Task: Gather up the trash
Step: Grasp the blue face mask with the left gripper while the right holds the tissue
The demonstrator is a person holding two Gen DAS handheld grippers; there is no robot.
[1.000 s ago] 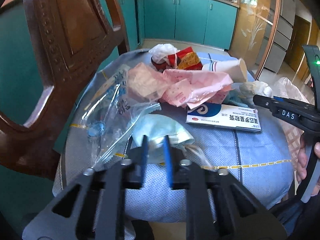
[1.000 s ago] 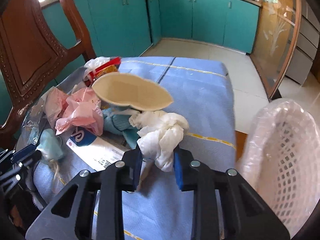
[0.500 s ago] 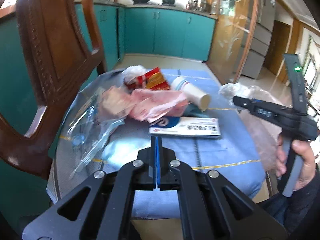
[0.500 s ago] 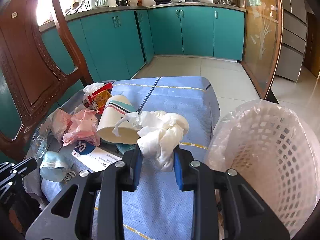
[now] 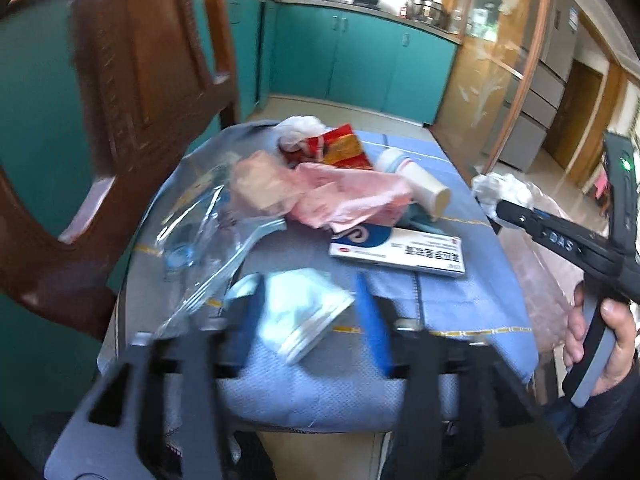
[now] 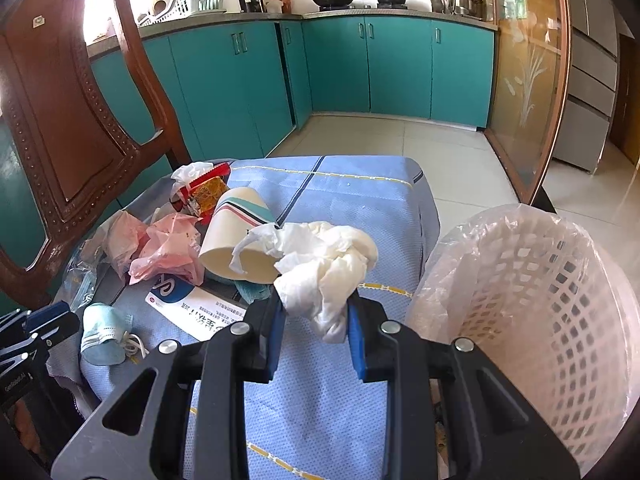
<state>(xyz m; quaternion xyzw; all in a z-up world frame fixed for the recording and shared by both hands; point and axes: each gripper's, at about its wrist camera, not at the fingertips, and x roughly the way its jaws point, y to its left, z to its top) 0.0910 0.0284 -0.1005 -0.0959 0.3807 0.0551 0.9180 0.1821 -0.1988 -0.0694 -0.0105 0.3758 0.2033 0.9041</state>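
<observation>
Left gripper (image 5: 308, 312) stands with its jaws spread wide in the left wrist view, where half a second ago they were pressed together; the crumpled blue face mask (image 5: 304, 312) now lies on the blue tablecloth (image 5: 460, 308) between the fingers, so a grasp on it looks ready though not yet made; beyond it sit the white medicine box (image 5: 400, 250), the pink plastic bag (image 5: 340, 196) and the paper cup (image 5: 416, 184), all well ahead of the fingers.

In the right wrist view the right gripper (image 6: 316, 324) is clamped on the white tissue wad (image 6: 324, 268), as it was a second ago; the view has risen and the lined white basket (image 6: 532, 300) fills the right side, just beside the fingers; my guess is that the tissue is about to be dropped in.
</observation>
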